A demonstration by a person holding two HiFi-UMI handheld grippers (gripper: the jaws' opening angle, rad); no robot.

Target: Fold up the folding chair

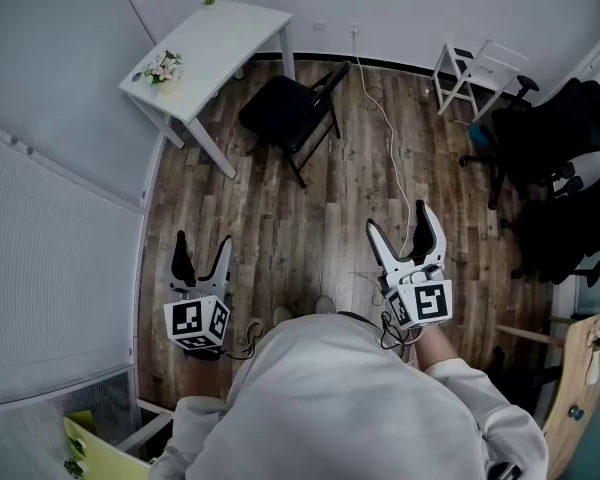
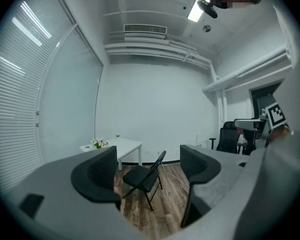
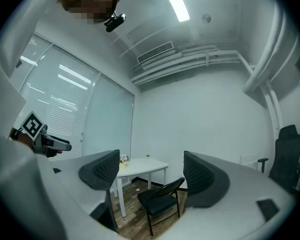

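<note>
The black folding chair (image 1: 286, 116) stands fully unfolded on the wooden floor (image 1: 340, 228), just beside the white table (image 1: 230, 38) and well apart from the person. Both gripper views frame it in the distance between their jaws. The left gripper (image 1: 202, 244) is held out level with its jaws spread wide and nothing between them. The right gripper (image 1: 399, 222) is the same, gaping and empty.

The folding has not begun; this looks like the approach stage. The next move calls for walking up to the chair, then taking the backrest with one gripper and the front edge of the seat with the other, so the seat can swing up against the back. A white cable (image 1: 390, 138) trails across the floor near the chair's legs; whether it touches them is hard to tell from here, so it deserves care.
</note>
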